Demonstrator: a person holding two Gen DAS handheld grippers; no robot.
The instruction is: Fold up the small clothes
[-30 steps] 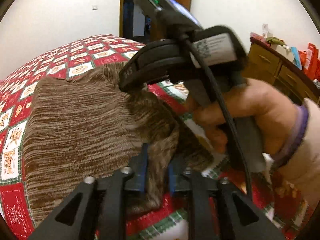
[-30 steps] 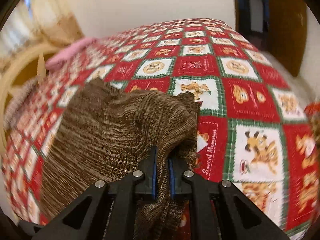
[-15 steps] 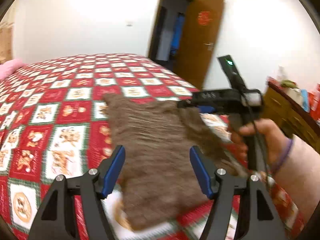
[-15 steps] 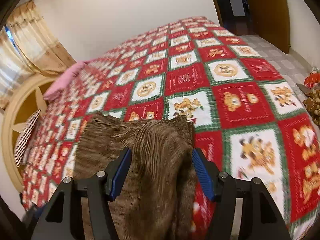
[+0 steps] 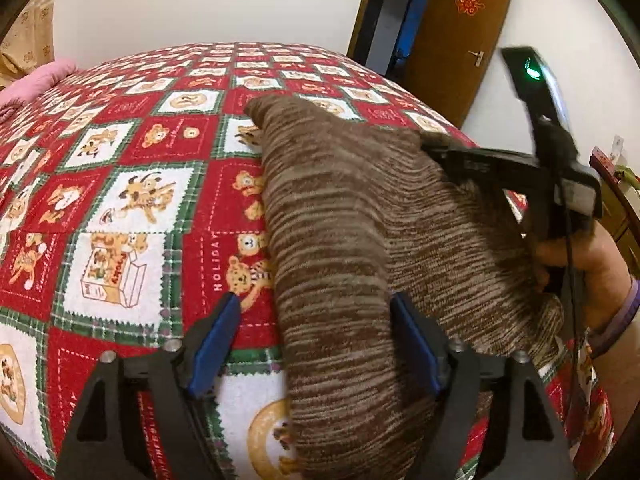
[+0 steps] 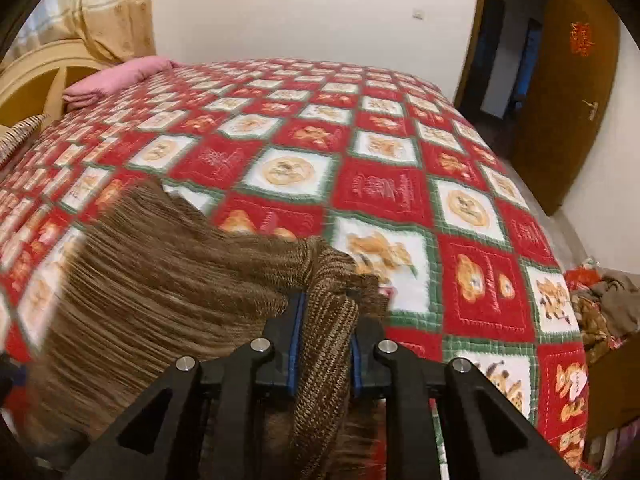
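Observation:
A brown striped knit garment (image 5: 352,240) lies on the red patchwork bedspread (image 5: 132,200). My left gripper (image 5: 316,344) is open, with its blue pads either side of the garment's near end. My right gripper (image 6: 326,344) is shut on a bunched edge of the same garment (image 6: 160,292). The right gripper also shows in the left wrist view (image 5: 500,164), gripping the garment's right side and lifting it off the bed.
A pink pillow (image 6: 116,80) and a wooden headboard (image 6: 36,76) are at the bed's far left. A brown door (image 6: 568,92) stands open at the right. A pile of clothes (image 6: 600,308) lies off the bed's right edge. A wooden dresser (image 5: 624,216) is at the right.
Both grippers opened and let the garment go half a second ago. The right gripper has since shut on its edge again; the left stays open and has moved left.

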